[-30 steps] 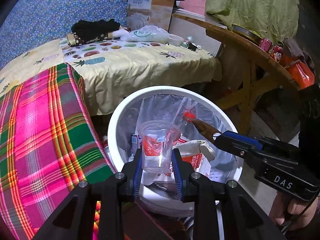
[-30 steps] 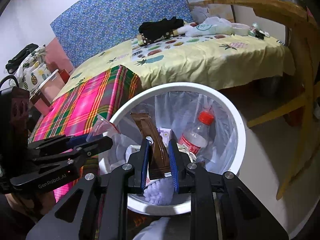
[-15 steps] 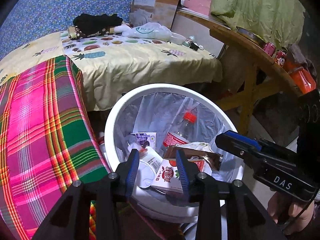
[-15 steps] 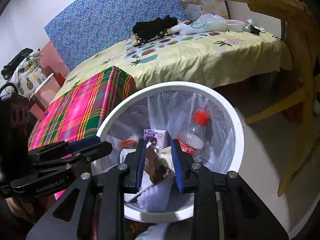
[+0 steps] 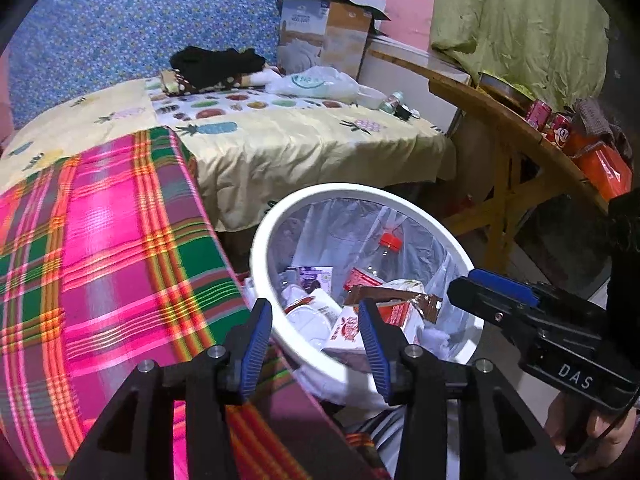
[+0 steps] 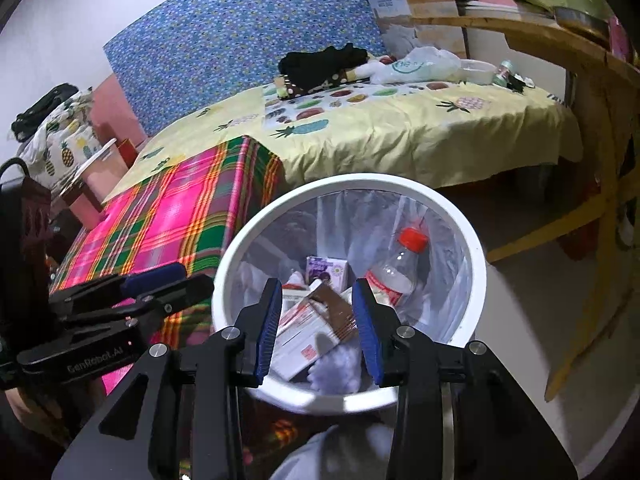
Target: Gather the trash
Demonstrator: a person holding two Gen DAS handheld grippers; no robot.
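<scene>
A white round bin (image 5: 360,191) with a clear liner stands beside the bed. In it lie a clear bottle with a red cap (image 6: 394,272), a brown wrapper (image 6: 336,308), a clear plastic cup (image 5: 310,318), a white and red carton (image 5: 348,328) and a small purple box (image 6: 326,270). My left gripper (image 5: 314,320) hovers over the bin's near rim, its jaws opening with nothing between them. Over the same rim, my right gripper (image 6: 318,300) is also opening and holds nothing. Each gripper shows side-on in the other's view.
A pink and green plaid blanket (image 5: 100,248) covers the bed at left, and a yellow fruit-print sheet (image 5: 300,144) lies beyond with black clothes, a plastic bag and a cardboard box. A wooden table (image 5: 520,128) with red cans stands at right.
My left gripper let go of the clear cup and my right gripper let go of the brown wrapper; both now lie in the bin. Both grippers opened and drew back and slightly up.
</scene>
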